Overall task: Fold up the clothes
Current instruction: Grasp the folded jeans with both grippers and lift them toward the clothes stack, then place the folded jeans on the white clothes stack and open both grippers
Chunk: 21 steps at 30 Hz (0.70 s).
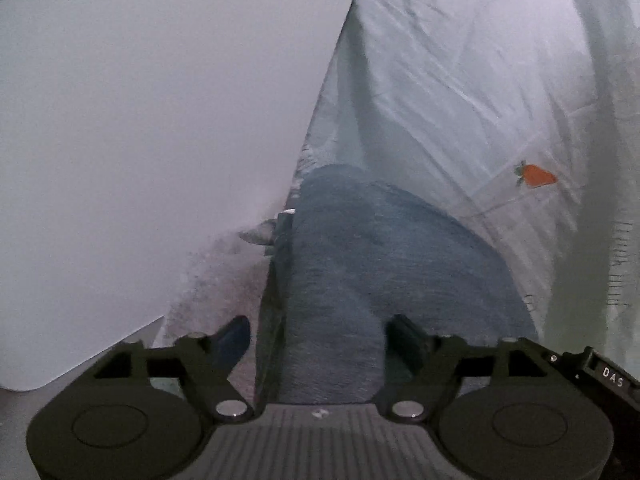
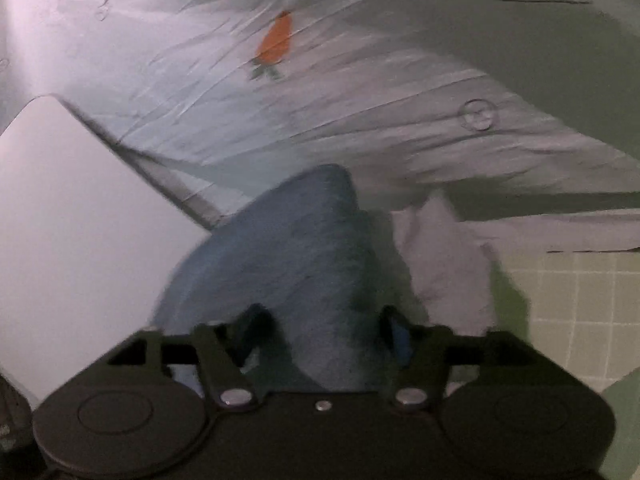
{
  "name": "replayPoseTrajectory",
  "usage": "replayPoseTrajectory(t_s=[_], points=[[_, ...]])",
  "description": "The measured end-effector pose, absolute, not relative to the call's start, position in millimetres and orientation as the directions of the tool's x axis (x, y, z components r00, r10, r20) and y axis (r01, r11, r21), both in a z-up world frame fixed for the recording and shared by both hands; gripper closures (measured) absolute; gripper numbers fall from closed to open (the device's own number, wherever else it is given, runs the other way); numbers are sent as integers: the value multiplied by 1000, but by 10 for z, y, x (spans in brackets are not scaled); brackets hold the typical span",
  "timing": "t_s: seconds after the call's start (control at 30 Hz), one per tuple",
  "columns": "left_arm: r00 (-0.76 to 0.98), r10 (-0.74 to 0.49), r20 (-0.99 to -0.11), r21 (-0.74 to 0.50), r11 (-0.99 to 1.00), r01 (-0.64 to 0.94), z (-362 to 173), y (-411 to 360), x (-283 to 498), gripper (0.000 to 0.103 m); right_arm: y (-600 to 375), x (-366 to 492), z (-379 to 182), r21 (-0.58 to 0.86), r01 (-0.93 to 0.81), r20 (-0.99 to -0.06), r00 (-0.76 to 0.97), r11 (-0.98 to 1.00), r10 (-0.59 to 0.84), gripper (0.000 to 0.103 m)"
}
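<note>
A blue denim-like garment [image 1: 360, 264] fills the space between the fingers of my left gripper [image 1: 318, 344], which is shut on its edge. The same blue garment [image 2: 288, 264] runs between the fingers of my right gripper [image 2: 324, 336], which is shut on it. The cloth hangs forward from both grippers in a bunched fold. Behind it lies a pale sheet [image 1: 460, 80] printed with an orange carrot [image 1: 534, 176]; the carrot also shows in the right wrist view [image 2: 276, 40].
A white board or table surface [image 1: 140, 120] lies to the left, also seen in the right wrist view [image 2: 80, 220]. A crumpled white cloth [image 2: 444, 256] sits right of the blue garment. A green gridded mat [image 2: 572, 312] is at the right.
</note>
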State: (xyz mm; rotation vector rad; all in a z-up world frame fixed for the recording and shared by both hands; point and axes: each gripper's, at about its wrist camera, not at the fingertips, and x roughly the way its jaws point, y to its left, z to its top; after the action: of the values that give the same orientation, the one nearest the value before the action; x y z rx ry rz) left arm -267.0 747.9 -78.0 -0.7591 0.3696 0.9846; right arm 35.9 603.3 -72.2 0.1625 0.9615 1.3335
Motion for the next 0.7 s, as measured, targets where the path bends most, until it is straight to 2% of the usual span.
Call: replayPoseTrajectory(t_s=[0.07,0.13,0.2,0.3,0.33,0.43,0.5,0.7], points=[[521,612,-595,-414,323,-851,-867,7492,-2681,19,6013,399,-697,585,-762,-498,-67,278,864,13],[474,629,-616,-375,295,-879,-776,7439,-2659,10,5999,439,-674,569,-777,-501,-67,270,863,12],[380,680,-627,-257,279,-925,-647,7329,-2632,5,5962,438,-628,531,-804,-509,-49,269,859,11],[270,753,-599,-111,256,-960,-440,7061,-2719,5,5814,311,-481,398,-871,-530,39,289,847,8],[256,771,-583,-98,246,-964,-388,6950,-2752,5,5709,264,-421,360,-886,-525,66,292,849,2],[282,816,-504,-91,274,-957,-259,6475,-2871,0,5315,90,-245,273,-914,-489,137,300,861,1],[289,846,-447,-85,282,-956,-203,6091,-2958,0,5003,-44,-159,248,-918,-473,163,308,866,1],[297,866,-402,-116,274,-955,-62,5154,-3108,0,4091,-463,37,204,-913,-444,236,354,864,0]])
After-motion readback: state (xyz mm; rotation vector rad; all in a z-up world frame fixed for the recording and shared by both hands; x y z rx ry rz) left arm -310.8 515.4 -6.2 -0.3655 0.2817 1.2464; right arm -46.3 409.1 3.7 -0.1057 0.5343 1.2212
